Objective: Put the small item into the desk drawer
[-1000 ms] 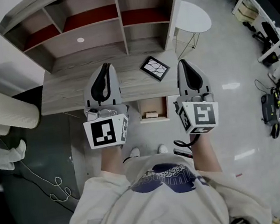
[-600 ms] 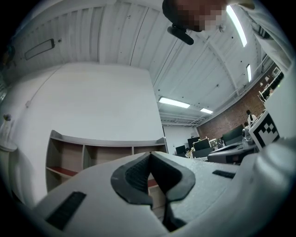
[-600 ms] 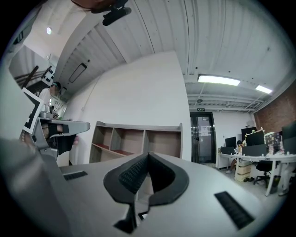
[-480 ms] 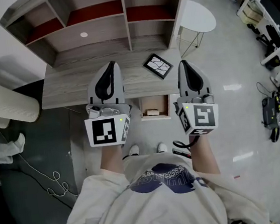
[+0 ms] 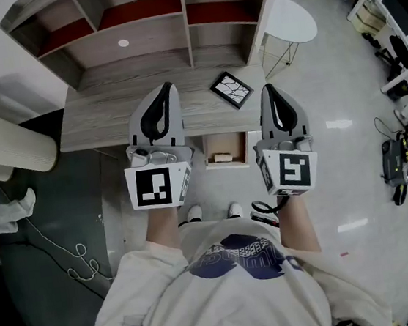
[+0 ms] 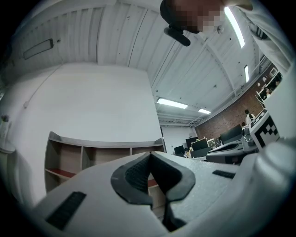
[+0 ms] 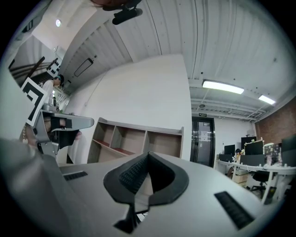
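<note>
Two claws are held out in front of the person's white printed shirt (image 5: 240, 279), one in each hand, each carrying a cube of square markers at its rear. The left claw (image 5: 168, 89) has its jaws pressed together with nothing between them; its own view shows the dark pads meeting in a single seam. The right claw (image 5: 269, 88) is likewise pressed together and empty. Both point forward over the front of the counter (image 5: 104, 126), side by side and apart.

Below and between them, the toes of a pair of shoes (image 5: 194, 213) show on the grey floor. Just past the shoes, the drawer (image 5: 233, 146) stands pulled out from under the counter's front edge, in the gap between the two claws. The small item (image 5: 222, 158), a pale block, lies inside it near the front.

Farther on, a dark square frame (image 5: 230, 90) lies tilted on the counter top, nearer the right claw. Behind it rises an open shelf unit (image 5: 144, 33) with red-lined compartments. A round white side table (image 5: 291, 21) stands off the counter's right end.
</note>
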`<act>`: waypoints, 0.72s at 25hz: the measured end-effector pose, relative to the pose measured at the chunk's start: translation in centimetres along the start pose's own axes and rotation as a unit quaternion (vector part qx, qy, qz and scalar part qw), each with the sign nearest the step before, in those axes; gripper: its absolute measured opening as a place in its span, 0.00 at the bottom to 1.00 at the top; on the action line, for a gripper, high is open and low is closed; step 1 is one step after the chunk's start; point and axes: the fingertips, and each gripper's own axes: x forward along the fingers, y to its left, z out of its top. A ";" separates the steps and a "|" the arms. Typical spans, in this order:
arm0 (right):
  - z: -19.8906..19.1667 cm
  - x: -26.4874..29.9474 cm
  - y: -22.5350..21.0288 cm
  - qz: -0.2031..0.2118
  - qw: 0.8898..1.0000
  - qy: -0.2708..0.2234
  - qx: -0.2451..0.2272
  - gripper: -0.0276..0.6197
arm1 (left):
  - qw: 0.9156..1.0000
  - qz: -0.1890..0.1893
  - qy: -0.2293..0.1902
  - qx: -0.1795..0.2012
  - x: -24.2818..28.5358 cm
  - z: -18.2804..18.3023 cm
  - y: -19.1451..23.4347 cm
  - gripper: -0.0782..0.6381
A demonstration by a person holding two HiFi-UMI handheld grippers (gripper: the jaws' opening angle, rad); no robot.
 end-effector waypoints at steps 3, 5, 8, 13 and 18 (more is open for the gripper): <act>0.4 -0.3 0.1 0.000 1.000 -0.007 0.000 0.04 | 1.000 -0.003 0.001 0.002 -0.2 0.1 -0.1 0.12; 0.5 -0.3 0.1 0.002 1.000 -0.008 -0.001 0.04 | 1.000 -0.004 0.001 0.004 -0.3 0.3 -0.2 0.12; 0.6 -0.6 0.0 0.003 1.000 -0.008 -0.001 0.04 | 1.000 -0.002 0.001 0.005 -0.5 0.5 -0.2 0.12; 0.4 -0.8 0.0 0.001 1.000 0.000 -0.015 0.04 | 1.000 -0.004 0.000 0.005 -0.7 0.7 -0.1 0.12; 0.5 -1.0 0.1 0.001 1.000 0.001 -0.018 0.04 | 1.000 -0.005 0.001 0.004 -0.9 0.9 -0.2 0.12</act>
